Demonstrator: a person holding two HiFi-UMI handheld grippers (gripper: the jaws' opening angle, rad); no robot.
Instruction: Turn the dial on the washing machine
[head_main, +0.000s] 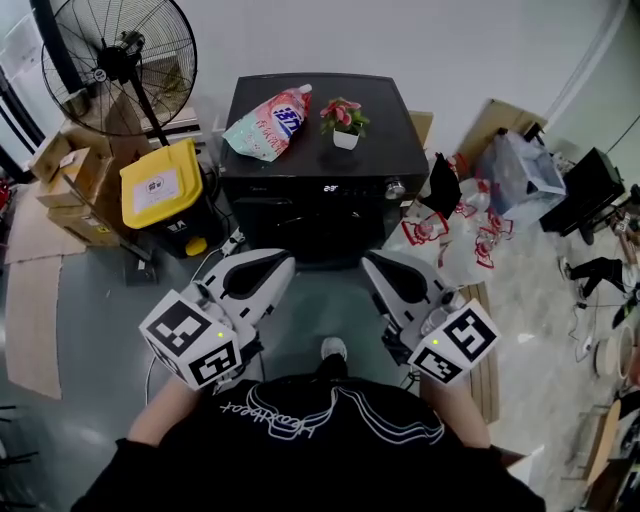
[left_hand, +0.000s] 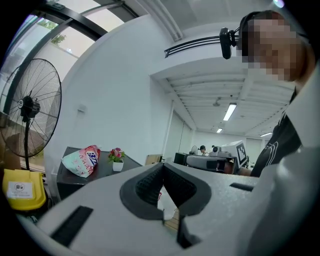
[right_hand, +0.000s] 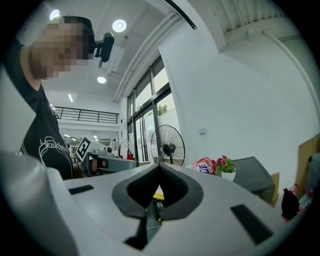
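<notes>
Silver round dial sits on the front panel of the black washing machine, at its right end. In front of that machine, apart from it, the white left tool and white right tool are both clenched on nothing.

The flat top of the black box-shaped washing machine carries two things: a pink-and-white soft plastic detergent pouch lying at its left, and just right of it a small pink-flowered plant in a white pot, standing upright. The machine stands on the grey smooth floor. On the floor to its left are a black bin with a yellow lid, brown cardboard boxes and a black standing fan; nearer lies a flat cardboard sheet. To the machine's right lie red-and-white plastic bags.
</notes>
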